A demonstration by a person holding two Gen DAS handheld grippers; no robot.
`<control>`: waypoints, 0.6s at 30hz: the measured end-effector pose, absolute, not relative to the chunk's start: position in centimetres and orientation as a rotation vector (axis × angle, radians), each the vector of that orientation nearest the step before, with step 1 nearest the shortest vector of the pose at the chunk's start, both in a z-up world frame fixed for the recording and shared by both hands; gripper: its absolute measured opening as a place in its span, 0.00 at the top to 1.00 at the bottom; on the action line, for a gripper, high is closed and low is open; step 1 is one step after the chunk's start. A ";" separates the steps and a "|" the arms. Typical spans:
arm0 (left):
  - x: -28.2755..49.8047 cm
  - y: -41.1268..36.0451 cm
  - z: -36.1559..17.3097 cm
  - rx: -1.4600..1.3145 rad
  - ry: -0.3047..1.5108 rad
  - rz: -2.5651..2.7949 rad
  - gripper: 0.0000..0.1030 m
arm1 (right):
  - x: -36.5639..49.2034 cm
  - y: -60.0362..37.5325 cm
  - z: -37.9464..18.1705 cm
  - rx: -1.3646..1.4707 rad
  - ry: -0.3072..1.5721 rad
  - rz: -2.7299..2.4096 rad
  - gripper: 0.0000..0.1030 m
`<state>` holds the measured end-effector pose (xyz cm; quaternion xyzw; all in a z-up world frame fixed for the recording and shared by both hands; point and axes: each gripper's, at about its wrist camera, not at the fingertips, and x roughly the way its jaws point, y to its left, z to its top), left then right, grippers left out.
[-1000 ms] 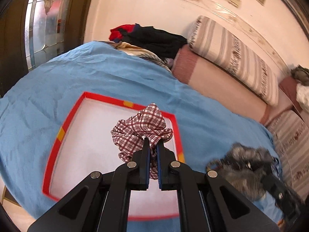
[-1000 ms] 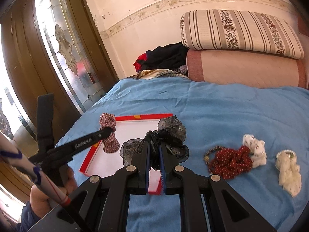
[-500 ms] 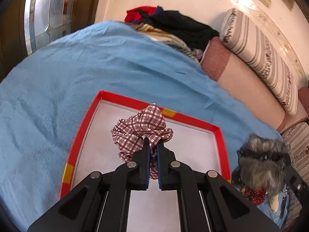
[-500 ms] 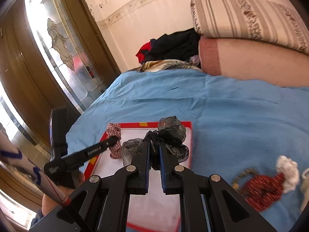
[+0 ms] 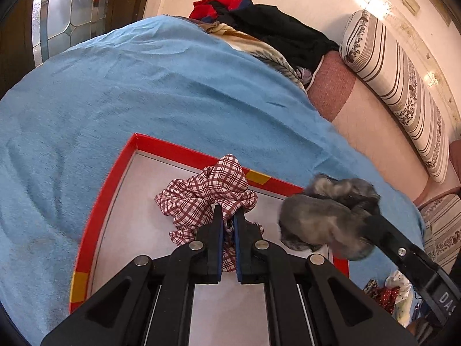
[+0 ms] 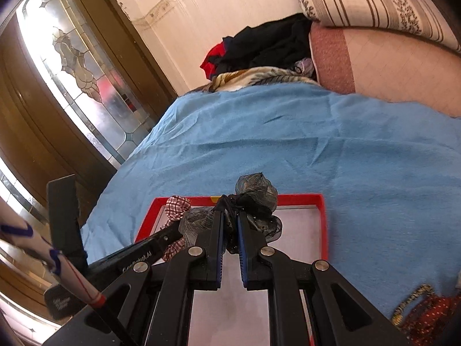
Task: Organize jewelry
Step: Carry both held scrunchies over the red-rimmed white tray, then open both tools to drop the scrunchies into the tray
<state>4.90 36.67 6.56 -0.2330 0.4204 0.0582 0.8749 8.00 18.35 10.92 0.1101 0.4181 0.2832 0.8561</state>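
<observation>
Checked scrunchie (image 5: 207,193) pinched between left fingers (image 5: 215,230) — above red tray (image 5: 178,148).

Blue blanket (image 5: 144,86) covers the bed. Behind its far edge: pile of dark and red clothes (image 5: 268,26), patterned cloth (image 6: 259,77) under it. Right of the pile: pink cushion (image 5: 360,115), striped pillow (image 5: 397,80) on top. Left of the bed: glazed door (image 6: 80,66), probably leaded glass.

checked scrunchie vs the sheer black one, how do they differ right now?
The red-and-white checked fabric scrunchie is opaque and patterned; the sheer black mesh scrunchie is see-through and plain. The checked one is pinched by the left gripper, the black one by the right gripper. Both hang over the red-rimmed white tray.
</observation>
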 end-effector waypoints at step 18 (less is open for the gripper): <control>4.7 36.5 5.8 -0.483 0.925 0.132 0.92 | 7.4 18.4 6.8 0.190 0.968 0.546 0.87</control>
